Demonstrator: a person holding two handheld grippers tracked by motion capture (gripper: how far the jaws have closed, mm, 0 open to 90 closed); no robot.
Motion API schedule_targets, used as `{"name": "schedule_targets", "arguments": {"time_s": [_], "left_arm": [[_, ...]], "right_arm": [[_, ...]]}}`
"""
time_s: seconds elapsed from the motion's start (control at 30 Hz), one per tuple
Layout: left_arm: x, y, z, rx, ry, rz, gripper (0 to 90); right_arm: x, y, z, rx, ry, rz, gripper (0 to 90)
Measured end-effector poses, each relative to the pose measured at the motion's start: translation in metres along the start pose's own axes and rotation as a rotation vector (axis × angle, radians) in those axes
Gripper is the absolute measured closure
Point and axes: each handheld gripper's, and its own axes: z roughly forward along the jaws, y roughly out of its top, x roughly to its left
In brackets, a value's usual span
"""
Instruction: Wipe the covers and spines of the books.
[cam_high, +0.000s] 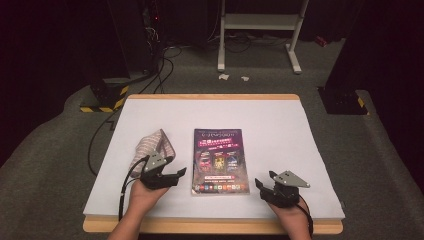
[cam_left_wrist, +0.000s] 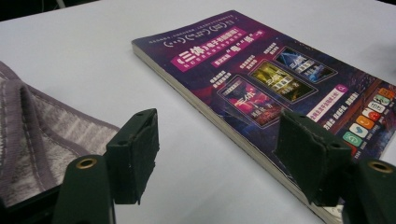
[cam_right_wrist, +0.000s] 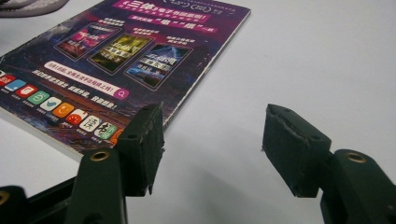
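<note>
A purple paperback book (cam_high: 220, 160) lies flat in the middle of the white table top (cam_high: 270, 125), back cover up. In the left gripper view the book (cam_left_wrist: 261, 84) runs away to the right. My left gripper (cam_high: 177, 175) sits just left of the book's near corner, open, with bare table between its pads (cam_left_wrist: 135, 154). My right gripper (cam_high: 264, 182) rests low at the book's right side, open and holding nothing; the book (cam_right_wrist: 116, 60) lies ahead of its left pad (cam_right_wrist: 147, 144). A folded striped grey cloth (cam_high: 152, 146) lies behind my left hand.
The table has a wooden rim (cam_high: 210, 97). Beyond it on the dark floor are cables (cam_high: 160, 70), a black and yellow striped base (cam_high: 102, 102) and a white metal stand (cam_high: 260, 30). A dark box (cam_high: 345, 100) sits at the far right.
</note>
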Motion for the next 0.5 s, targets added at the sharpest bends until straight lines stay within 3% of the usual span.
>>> {"name": "schedule_targets", "arguments": {"time_s": [0.33,0.5], "left_arm": [[-0.009,-0.003,0.009,0.017,-0.002,0.01,28.9],[-0.019,-0.005,0.015,0.044,-0.034,0.018,28.8]], "right_arm": [[0.006,0.001,0.004,0.008,0.01,-0.025,37.1],[0.011,0.003,0.004,0.011,0.022,-0.029,35.6]]}}
